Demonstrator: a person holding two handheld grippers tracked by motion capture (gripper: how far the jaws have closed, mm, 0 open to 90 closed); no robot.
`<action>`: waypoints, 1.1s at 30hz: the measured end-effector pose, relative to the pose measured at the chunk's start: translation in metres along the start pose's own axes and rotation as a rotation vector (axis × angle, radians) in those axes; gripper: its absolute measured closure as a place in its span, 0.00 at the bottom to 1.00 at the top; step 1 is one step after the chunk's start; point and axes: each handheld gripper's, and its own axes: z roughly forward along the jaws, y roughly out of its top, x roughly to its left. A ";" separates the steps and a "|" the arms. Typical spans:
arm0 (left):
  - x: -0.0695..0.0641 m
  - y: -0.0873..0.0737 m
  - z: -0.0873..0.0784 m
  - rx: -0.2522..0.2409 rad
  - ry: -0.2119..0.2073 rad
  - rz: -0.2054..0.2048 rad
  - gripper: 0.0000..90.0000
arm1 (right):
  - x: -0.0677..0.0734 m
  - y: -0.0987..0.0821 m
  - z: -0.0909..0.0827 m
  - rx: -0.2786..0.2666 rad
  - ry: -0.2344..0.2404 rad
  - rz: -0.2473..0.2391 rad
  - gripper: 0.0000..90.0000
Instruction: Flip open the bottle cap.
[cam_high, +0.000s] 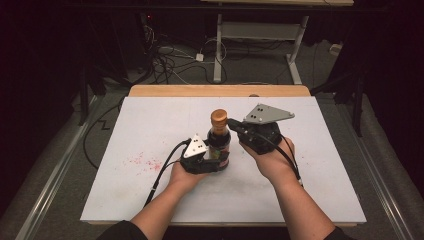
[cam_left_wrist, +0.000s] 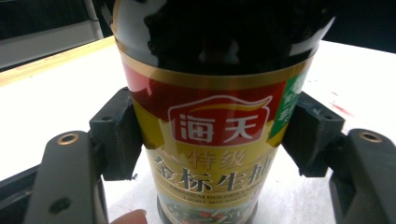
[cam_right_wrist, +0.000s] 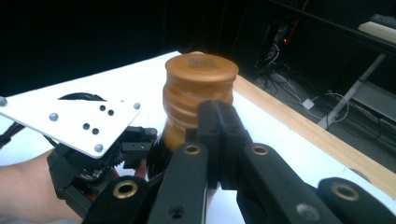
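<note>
A dark soy sauce bottle (cam_high: 219, 142) with an orange-brown cap (cam_high: 218, 117) stands upright mid-table. My left gripper (cam_high: 217, 161) is shut on its lower body; in the left gripper view the black pads (cam_left_wrist: 116, 135) press both sides of the red and gold label (cam_left_wrist: 215, 130). My right gripper (cam_high: 234, 124) reaches in from the right at neck height. In the right gripper view its jaws (cam_right_wrist: 219, 135) stand together, shut, just in front and right of the cap (cam_right_wrist: 198, 88). The left gripper's grey plate (cam_right_wrist: 74, 121) shows beyond.
The white tabletop (cam_high: 150, 130) has red stains (cam_high: 142, 161) left of the bottle and a wooden strip (cam_high: 220, 90) along its far edge. Cables (cam_high: 165, 60) and a desk frame (cam_high: 260, 35) lie on the floor beyond. Dark floor flanks both sides.
</note>
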 end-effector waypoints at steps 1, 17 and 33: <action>0.000 0.000 0.000 -0.002 0.001 -0.001 0.32 | 0.000 0.001 0.000 -0.002 -0.001 -0.001 1.00; -0.001 -0.001 0.000 -0.004 -0.015 0.003 0.32 | 0.000 0.005 0.000 -0.031 0.002 0.022 1.00; -0.001 -0.001 0.001 -0.013 0.004 -0.006 0.32 | 0.001 0.013 0.000 -0.044 -0.007 0.012 1.00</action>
